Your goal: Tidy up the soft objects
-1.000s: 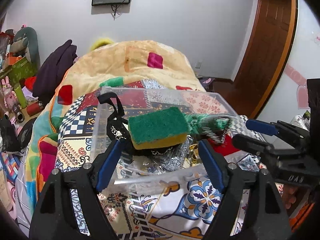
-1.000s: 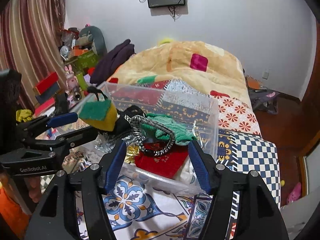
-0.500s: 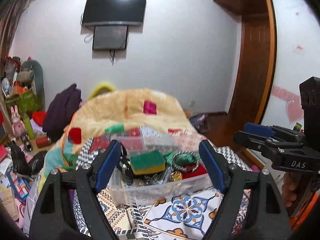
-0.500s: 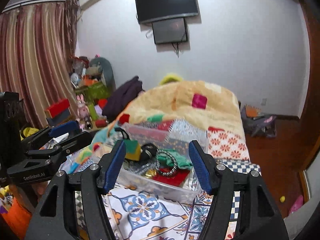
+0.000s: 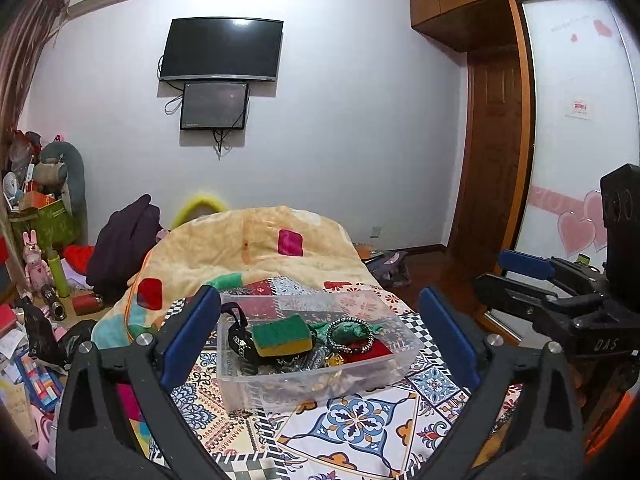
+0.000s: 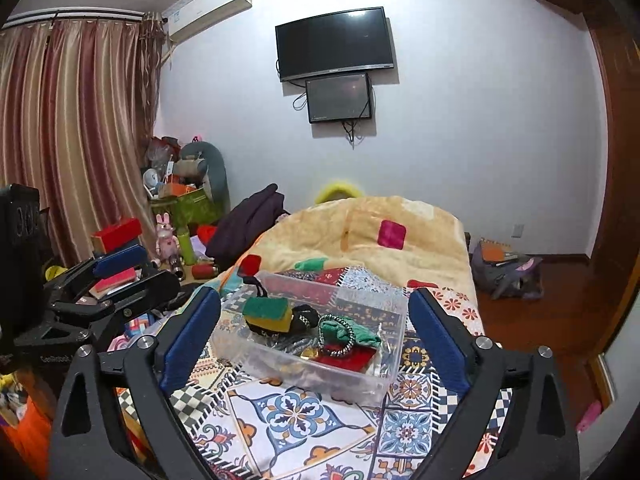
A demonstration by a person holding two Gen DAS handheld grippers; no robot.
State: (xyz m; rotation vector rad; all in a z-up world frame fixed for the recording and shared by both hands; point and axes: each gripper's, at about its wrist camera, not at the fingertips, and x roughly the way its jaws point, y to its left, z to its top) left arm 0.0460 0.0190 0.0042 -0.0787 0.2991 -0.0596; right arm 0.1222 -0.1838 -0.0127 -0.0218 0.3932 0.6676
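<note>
A clear plastic bin (image 5: pixel 320 384) (image 6: pixel 360 380) sits on the patterned bedspread. Inside lie a green and yellow sponge (image 5: pixel 282 335) (image 6: pixel 267 314), a black strap item (image 5: pixel 239 342), a green cloth (image 6: pixel 352 332) ringed by a black and white cord, and a red cloth (image 6: pixel 348 356). My left gripper (image 5: pixel 320 336) is open and empty, held back from the bin. My right gripper (image 6: pixel 314 332) is open and empty, also well short of the bin. Each gripper shows at the edge of the other's view.
A yellow blanket (image 5: pixel 256 248) is heaped on the bed beyond the bin. Cluttered toys and boxes (image 6: pixel 176 216) stand at the left by the curtains. A wooden door (image 5: pixel 492 168) and wardrobe are at the right. A television (image 6: pixel 336 42) hangs on the wall.
Both grippers have pulled back and up from the bin, which now looks smaller and farther away. The sponge stays in the bin. Both grippers stay open.
</note>
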